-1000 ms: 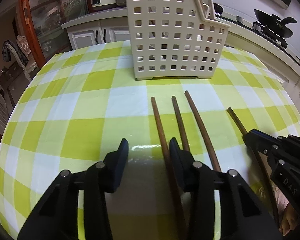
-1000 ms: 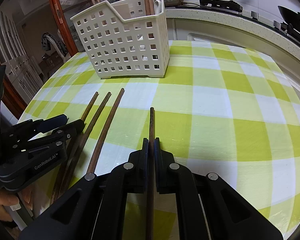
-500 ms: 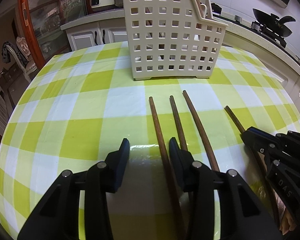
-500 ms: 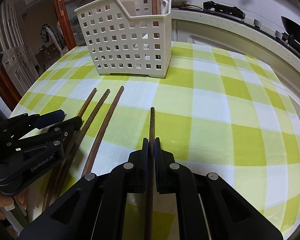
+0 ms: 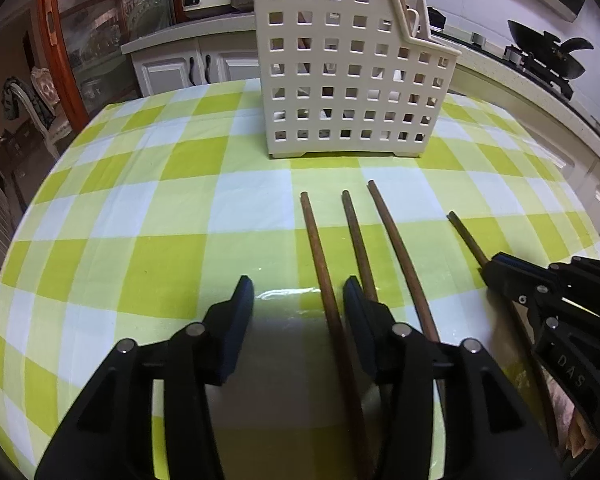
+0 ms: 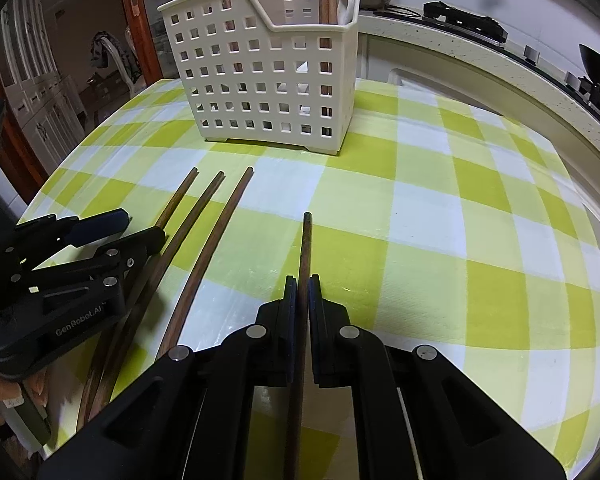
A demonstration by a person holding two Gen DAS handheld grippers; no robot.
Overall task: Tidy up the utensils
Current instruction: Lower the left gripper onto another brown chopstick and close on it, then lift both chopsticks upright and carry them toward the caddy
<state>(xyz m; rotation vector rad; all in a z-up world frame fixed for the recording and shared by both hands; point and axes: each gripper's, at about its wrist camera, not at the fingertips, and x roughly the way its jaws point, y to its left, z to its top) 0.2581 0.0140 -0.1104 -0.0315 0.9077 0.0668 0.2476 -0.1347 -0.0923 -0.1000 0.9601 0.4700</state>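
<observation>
Left tongs point(image 5: 298, 300) are spreading over the leftmost chopstick point(image 5: 320, 256), pads not touching it. Right tongs point(image 6: 303, 292) are clamping a fourth chopstick point(image 6: 306, 240) lengthwise, its tip aiming past the basket point(image 6: 260, 80) on the tabletop point(image 6: 460, 220).

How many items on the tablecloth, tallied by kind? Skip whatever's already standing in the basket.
Chopsticks lying on the cloth: 4, namely first, second, third and fourth, the last clamped in the right gripper
Perforated white basket: 1
Total: 5
</observation>
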